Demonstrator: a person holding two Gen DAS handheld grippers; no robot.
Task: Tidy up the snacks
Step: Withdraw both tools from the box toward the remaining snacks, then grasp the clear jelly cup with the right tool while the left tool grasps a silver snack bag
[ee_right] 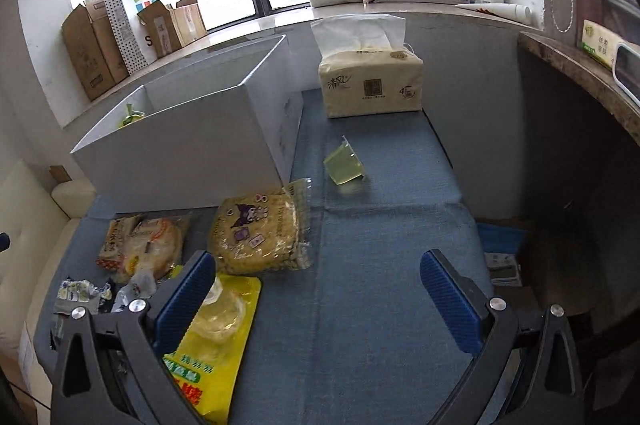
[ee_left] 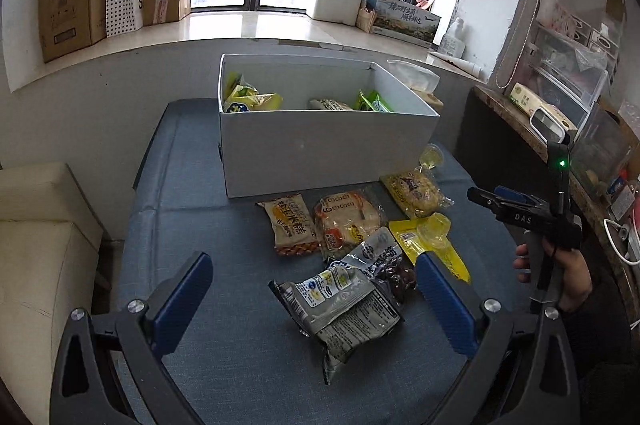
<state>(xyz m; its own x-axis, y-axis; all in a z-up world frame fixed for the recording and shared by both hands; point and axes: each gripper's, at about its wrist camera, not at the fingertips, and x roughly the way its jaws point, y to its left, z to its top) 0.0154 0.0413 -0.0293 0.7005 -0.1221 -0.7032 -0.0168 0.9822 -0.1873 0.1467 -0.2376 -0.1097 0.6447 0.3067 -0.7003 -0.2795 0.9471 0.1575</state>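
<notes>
My left gripper [ee_left: 314, 299] hangs with its blue-padded fingers [ee_left: 186, 299] spread wide and nothing between them; directly under the gap lies a crumpled grey foil snack packet [ee_left: 340, 309] on the blue-grey fabric table cover [ee_left: 192, 225], not touched by either pad. Just beyond it sits a dark clear-windowed packet with brown pieces inside [ee_left: 384, 261].

Farther off, a row of loose snacks lies in front of the white open-topped cardboard box [ee_left: 320, 141]: an orange-and-cream rice cake packet [ee_left: 290, 225] on the left, a clear bag of round bread [ee_left: 348, 221] beside it, then a clear bag of pale yellow puffed snack with a cartoon print [ee_left: 418, 193] to the right. A yellow flat pouch with a clear jelly cup on it [ee_left: 428, 241] lies near that bag. A small single green jelly cup [ee_left: 431, 157] rests by the box's near right corner. Inside the box I can see yellow packets [ee_left: 248, 99] at the left end and a green packet [ee_left: 372, 103] with a pale one toward the right.

My right gripper [ee_right: 318, 301] is likewise released, jaws wide apart over bare cloth; its left finger [ee_right: 188, 299] overlaps the yellow pouch [ee_right: 216, 341] in view, though I cannot tell if it touches. From the left camera I see a hand [ee_left: 560, 273] holding that tool at the table's right edge. A tan tissue pack [ee_right: 370, 83] stands at the far end, right of the box [ee_right: 192, 145].
</notes>
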